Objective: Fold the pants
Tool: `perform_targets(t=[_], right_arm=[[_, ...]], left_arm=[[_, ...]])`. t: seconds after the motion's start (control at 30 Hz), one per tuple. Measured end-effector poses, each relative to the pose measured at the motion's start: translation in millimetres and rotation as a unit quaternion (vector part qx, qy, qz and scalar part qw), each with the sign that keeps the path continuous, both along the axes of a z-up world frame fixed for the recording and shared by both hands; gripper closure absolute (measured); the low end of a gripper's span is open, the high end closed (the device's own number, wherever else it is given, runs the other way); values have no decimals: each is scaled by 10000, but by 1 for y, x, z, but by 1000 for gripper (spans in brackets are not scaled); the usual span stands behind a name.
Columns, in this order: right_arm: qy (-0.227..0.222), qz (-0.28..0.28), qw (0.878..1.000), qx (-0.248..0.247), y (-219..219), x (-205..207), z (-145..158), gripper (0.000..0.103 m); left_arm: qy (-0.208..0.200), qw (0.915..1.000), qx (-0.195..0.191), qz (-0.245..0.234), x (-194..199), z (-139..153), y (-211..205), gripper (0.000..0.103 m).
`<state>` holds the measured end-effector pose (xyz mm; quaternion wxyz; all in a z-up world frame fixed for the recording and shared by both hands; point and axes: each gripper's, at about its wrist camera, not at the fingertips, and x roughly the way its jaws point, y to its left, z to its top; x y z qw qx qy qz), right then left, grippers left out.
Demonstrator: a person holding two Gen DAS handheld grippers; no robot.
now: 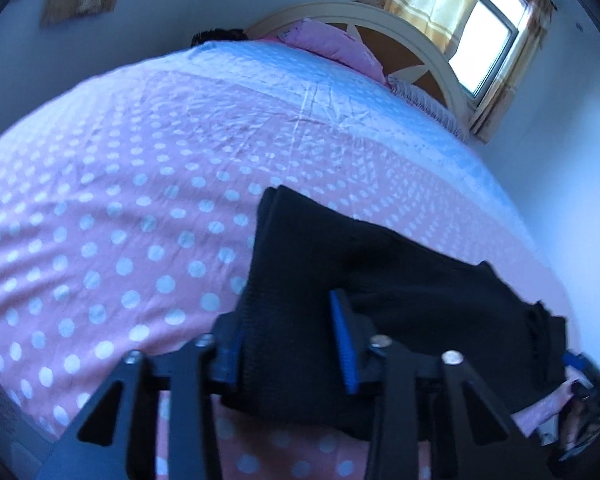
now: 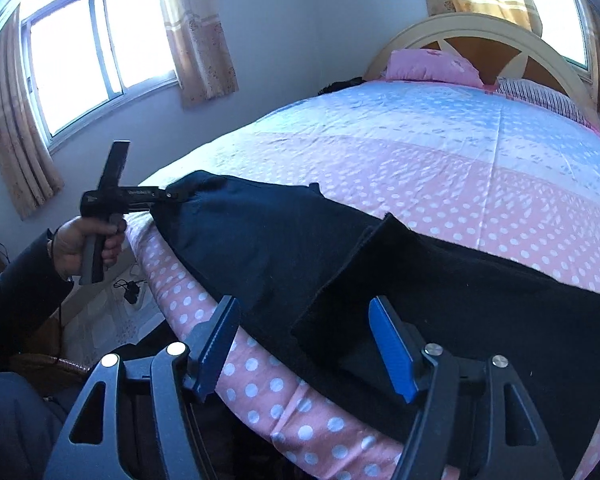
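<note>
At the bottom of both frames the left gripper (image 1: pixel 288 344) is seen clamped on the black pants' (image 2: pixel 480 304) edge and the right gripper (image 2: pixel 304 348) spread apart over them on the dotted bed (image 2: pixel 440 168) — a fold is judged under way — a matching grip is called for next.

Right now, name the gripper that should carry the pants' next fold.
Left. The left gripper pinches one end of the pants at the bed edge; the right gripper is open over a folded flap, gripping nothing.
</note>
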<state>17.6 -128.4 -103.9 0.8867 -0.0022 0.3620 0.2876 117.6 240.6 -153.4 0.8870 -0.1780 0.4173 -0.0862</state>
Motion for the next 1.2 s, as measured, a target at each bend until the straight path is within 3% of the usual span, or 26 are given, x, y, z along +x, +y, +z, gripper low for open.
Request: perform_targets(t=[0.1,0.17,0.27,0.33,0.37,0.4,0.47,0.53,0.7,0.93,1.2], right_arm=[[47,-118,9999,12,-3,2,-4,34],[85,-170,9998,84,-6,3,-6,34],[83,-181,9998,94,-6,1,-7,34],[53,-176,9998,96,-6,0,-6,34],[45,-185,9998,98,-7,-1,-6,34],[36,-199,9997,101,-7,-1,-5,34],[9,-252,9996,116,-9,-1,-3,34],[-27,-351,9993,105,-13,-1,-1,34],[-72,-839,9964,-45,-31,1,8,34],[32,-1504,9886,-56,-64,2,19,34],[122,-2018,9793,-30,-101,-1,23,34]], left_arm=[[17,10000,97,7,0,2,-3,70],[-43,9997,233,64,1,0,-5,61],[-114,9995,287,62,3,-2,-7,59],[-89,9990,429,-56,3,-2,-10,60],[-65,9990,417,-135,3,-1,-9,69],[-33,9997,119,-203,4,-2,-4,81],[44,9991,-351,-234,4,-1,3,82],[-7,9987,-443,-238,2,4,5,82],[-394,9966,-610,-385,-8,41,-8,82],[-951,9874,-727,-1038,-29,103,-68,82],[-1169,9752,-955,-1619,-37,139,-126,82]])
